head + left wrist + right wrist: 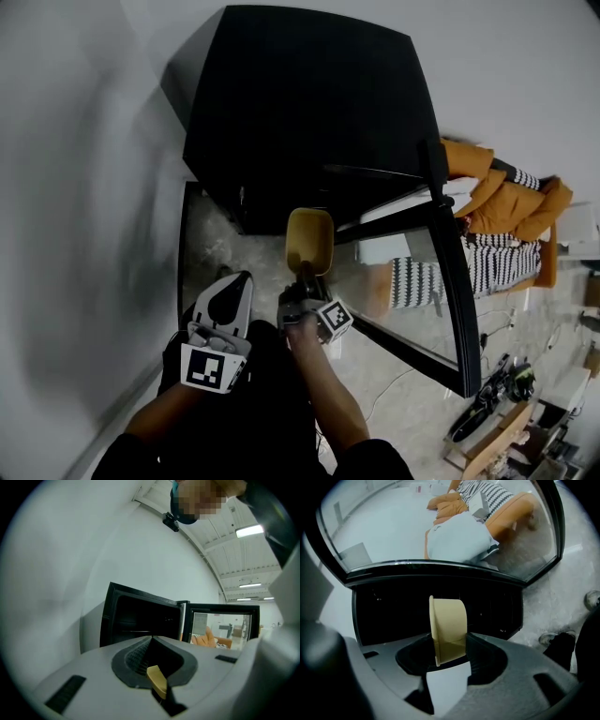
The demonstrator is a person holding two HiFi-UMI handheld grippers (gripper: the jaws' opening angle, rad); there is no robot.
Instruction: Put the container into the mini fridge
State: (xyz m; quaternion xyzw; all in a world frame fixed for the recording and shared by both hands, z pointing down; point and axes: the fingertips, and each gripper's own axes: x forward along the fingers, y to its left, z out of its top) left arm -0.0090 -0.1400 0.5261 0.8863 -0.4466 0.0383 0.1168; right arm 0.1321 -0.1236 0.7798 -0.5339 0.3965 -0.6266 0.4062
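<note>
A black mini fridge (300,103) is seen from above, set against a pale wall (75,187), with its glass door (448,281) swung open to the right. The dark compartment is exposed in both gripper views.

A tan container (309,239), shaped like a cup, is pinched by the right hand-held gripper (307,274). In the right gripper view its wall is clamped between the two jaws and its rim is turned to the left. The container is held just in front of the open compartment, above the floor (234,244), and is not yet inside the fridge.

The left hand-held gripper (239,281) is held beside the right one, to its left, and is pointed at the same opening. Its jaws are pressed together and nothing is carried between them. In the left gripper view a small tan piece (157,680) is seen in the hollow behind the jaws. It may be a part of the tool itself, though this cannot be settled from the view.

Each tool is gripped by one of the person's hands, and the marker cubes are turned towards the head camera.

Past the open door, an orange sofa (511,202) with a black-and-white striped cloth (497,262) is seen. Cables and small items are scattered on the floor at the lower right.
</note>
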